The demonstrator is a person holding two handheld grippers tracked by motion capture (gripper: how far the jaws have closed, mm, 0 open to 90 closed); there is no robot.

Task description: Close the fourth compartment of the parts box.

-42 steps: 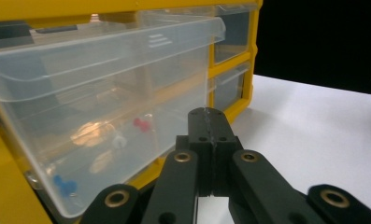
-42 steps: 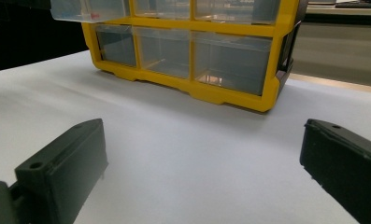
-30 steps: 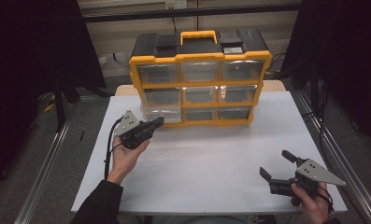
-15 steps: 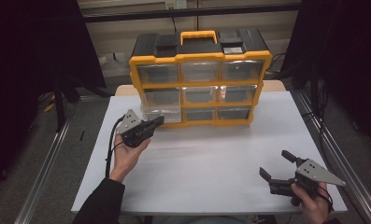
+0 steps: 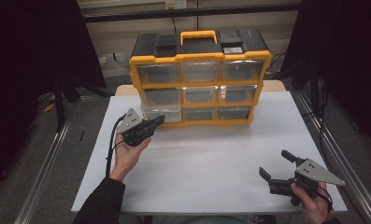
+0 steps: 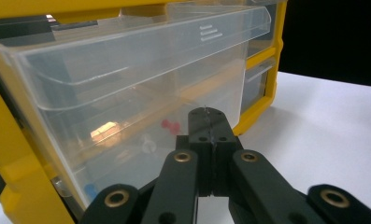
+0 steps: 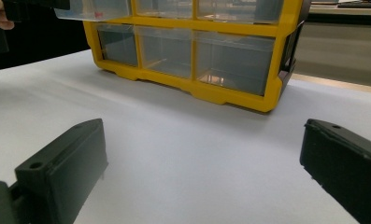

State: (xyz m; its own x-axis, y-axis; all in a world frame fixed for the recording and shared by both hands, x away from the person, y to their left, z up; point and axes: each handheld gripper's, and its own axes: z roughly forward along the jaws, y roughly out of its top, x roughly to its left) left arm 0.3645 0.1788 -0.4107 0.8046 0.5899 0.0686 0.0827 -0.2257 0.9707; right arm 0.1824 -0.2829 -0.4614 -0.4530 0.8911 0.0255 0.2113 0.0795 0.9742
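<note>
High view, drawer (clear) at left fingers

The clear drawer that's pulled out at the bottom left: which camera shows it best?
The left gripper view: the clear drawer is close up, with small red bits inside. The high view shows it small; the right gripper view catches a corner.
</note>
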